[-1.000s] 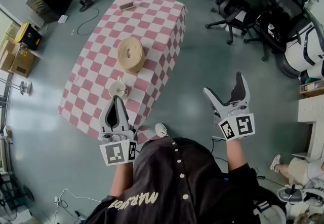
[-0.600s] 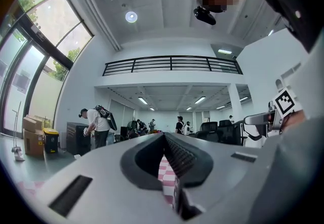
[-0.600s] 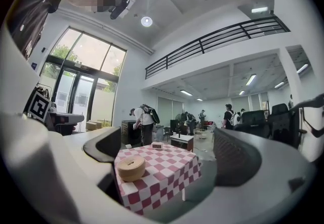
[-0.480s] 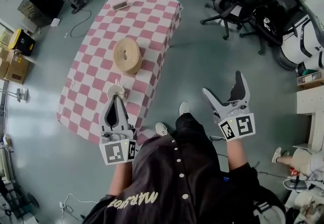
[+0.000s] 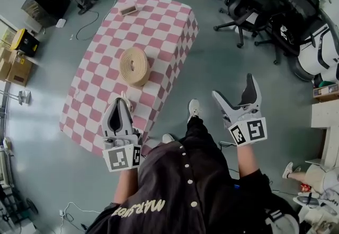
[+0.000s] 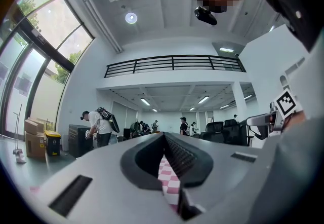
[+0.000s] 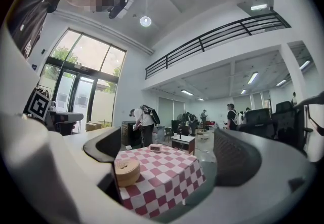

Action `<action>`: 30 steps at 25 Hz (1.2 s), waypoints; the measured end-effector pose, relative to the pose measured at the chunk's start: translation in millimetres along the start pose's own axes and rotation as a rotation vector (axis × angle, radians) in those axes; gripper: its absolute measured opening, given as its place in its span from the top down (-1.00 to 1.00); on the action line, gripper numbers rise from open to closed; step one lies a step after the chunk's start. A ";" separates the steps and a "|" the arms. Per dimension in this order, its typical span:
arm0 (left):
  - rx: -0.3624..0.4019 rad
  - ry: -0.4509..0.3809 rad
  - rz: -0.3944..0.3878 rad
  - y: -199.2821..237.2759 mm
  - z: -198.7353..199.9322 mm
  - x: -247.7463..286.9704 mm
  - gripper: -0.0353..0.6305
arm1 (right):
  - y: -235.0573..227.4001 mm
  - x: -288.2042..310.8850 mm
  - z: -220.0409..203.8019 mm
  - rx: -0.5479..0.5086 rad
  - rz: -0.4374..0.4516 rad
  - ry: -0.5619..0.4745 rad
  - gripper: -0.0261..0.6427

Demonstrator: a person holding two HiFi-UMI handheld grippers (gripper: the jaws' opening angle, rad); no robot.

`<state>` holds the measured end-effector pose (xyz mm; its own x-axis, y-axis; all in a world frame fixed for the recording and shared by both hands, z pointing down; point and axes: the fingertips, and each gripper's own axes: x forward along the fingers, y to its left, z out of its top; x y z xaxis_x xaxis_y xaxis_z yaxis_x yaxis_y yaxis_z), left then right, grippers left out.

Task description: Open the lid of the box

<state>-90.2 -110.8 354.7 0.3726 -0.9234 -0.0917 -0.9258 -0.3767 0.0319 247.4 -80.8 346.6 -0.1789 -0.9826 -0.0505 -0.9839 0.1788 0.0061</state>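
- Tan and round, one box (image 5: 133,66) sits near the middle of the checked surface (image 5: 159,32), and its lid appears to be on.
- The lid would be best lifted with the body steadied by one jaw pair and the rim taken by the other.
- Two are counted: the left hand-held gripper (image 5: 121,104) is clenched on nothing above the near edge, and the right hand-held gripper (image 5: 233,87) is released, off the right edge.
- One small block (image 5: 129,10) lies at the far edge.

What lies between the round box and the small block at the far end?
Only bare checkered cloth between round box and small block, in the head view.
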 end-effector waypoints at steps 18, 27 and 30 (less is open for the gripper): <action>0.013 0.001 0.101 -22.5 -6.2 149.9 0.86 | -111.9 138.5 3.7 0.010 0.085 0.002 -0.74; 0.031 0.029 0.181 -34.8 -8.9 197.9 0.86 | -152.5 198.4 -7.7 0.053 0.161 0.026 -0.74; 0.031 0.042 0.217 -38.9 -11.8 208.4 0.86 | -161.8 215.4 -15.3 0.069 0.200 0.041 -0.74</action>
<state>24.1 -289.4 346.1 0.1659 -0.9851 -0.0448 -0.9859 -0.1667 0.0155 368.1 -322.2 350.0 -0.3722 -0.9280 -0.0140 -0.9264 0.3724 -0.0564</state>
